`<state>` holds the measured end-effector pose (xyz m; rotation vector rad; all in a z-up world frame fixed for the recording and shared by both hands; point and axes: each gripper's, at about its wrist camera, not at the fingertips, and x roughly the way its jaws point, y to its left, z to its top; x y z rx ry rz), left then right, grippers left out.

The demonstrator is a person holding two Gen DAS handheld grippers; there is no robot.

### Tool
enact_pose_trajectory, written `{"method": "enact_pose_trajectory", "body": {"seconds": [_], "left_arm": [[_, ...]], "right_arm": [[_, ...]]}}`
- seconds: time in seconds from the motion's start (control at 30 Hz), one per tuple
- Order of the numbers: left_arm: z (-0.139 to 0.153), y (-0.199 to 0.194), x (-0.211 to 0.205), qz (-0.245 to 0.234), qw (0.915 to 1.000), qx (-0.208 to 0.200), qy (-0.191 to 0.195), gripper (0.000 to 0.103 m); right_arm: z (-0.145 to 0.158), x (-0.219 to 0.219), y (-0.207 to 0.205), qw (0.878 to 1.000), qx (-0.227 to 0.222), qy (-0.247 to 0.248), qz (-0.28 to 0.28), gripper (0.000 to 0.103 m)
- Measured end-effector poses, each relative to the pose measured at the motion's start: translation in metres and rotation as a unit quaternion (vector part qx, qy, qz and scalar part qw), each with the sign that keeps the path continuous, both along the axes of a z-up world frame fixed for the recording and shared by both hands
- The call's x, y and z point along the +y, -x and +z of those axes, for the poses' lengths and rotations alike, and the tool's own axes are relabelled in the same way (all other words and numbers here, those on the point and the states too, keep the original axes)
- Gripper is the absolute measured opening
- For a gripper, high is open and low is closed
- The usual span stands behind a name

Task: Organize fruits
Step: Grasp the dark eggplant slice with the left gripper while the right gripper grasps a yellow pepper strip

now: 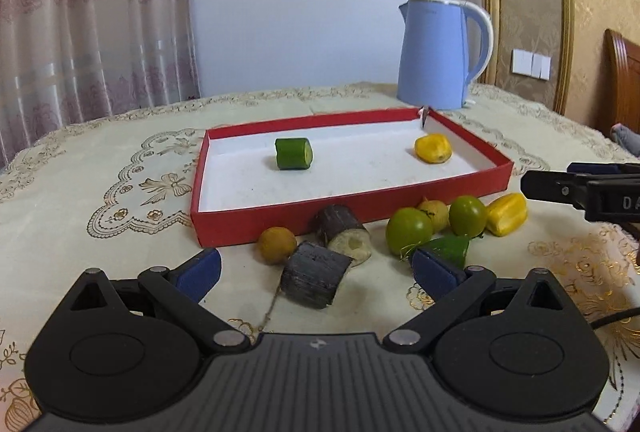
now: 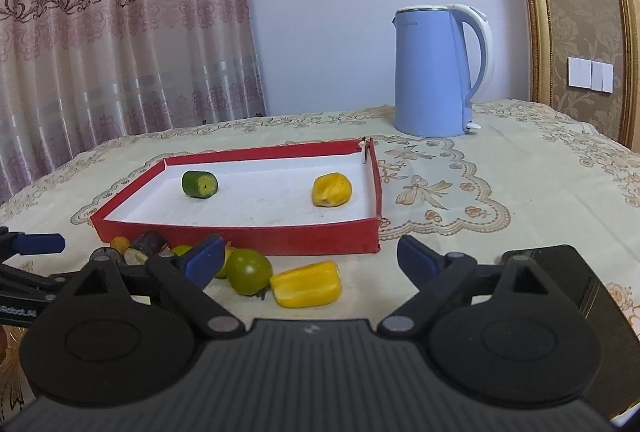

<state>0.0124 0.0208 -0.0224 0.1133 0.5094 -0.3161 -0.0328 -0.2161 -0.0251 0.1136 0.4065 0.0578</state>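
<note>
With both grippers, left (image 1: pixel 316 266) and right (image 2: pixel 310 258), spread wide and empty, probably best to take the soft, light yellow piece (image 2: pixel 306 283) at lower centre, before the red box (image 2: pixel 280 238), gently across its flat sides.

The red tray (image 1: pixel 280 218) looks like matt cardboard with a white paper lining, and it sits on a cream tablecloth (image 1: pixel 100 168) of woven cloth with raised gold embroidery. The blue kettle (image 1: pixel 434 56) is smooth plastic with a soft sheen. The dark cane pieces (image 1: pixel 314 278) have rough, fibrous bark, the green tomatoes (image 1: pixel 410 230) glossy skin, and the blue finger pads (image 2: pixel 206 260) look matt and rubbery.
</note>
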Motion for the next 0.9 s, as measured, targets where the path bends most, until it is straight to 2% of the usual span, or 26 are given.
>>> {"method": "enact_pose_trajectory", "body": {"seconds": [0.1, 0.23, 0.3, 0.4, 0.47, 0.53, 0.7, 0.9], "left_arm": [[-0.002, -0.006, -0.004, -0.003, 0.9999, 0.013, -0.008, 0.103], [-0.01, -0.015, -0.01, 0.018, 0.9982, 0.027, -0.051, 0.102], [-0.013, -0.016, -0.01, 0.016, 0.9979, 0.027, -0.056, 0.099], [-0.013, -0.018, -0.009, 0.007, 0.9982, 0.036, -0.046, 0.08], [-0.013, -0.021, -0.007, 0.002, 0.9982, 0.046, -0.038, 0.049], [-0.013, -0.024, -0.004, -0.001, 0.9983, 0.055, -0.022, 0.037], [-0.013, -0.023, -0.003, 0.004, 0.9984, 0.054, -0.013, 0.036], [-0.006, -0.016, 0.002, 0.011, 0.9988, 0.047, 0.011, 0.036]], "right_arm": [[-0.001, 0.002, -0.001, 1.0, 0.002, 0.002, 0.006, 0.092], [-0.001, 0.004, 0.0, 1.0, 0.002, -0.002, 0.008, 0.092], [-0.001, 0.004, -0.001, 1.0, 0.002, 0.0, 0.007, 0.093], [-0.002, 0.004, -0.002, 1.0, 0.003, -0.001, 0.004, 0.093], [-0.003, 0.004, -0.002, 1.0, 0.004, 0.0, 0.004, 0.094], [-0.003, 0.004, -0.002, 1.0, 0.003, 0.002, 0.004, 0.094], [-0.005, 0.003, -0.004, 1.0, 0.008, 0.011, 0.011, 0.093], [-0.013, -0.001, -0.022, 0.998, 0.051, 0.011, 0.029, 0.075]]}}
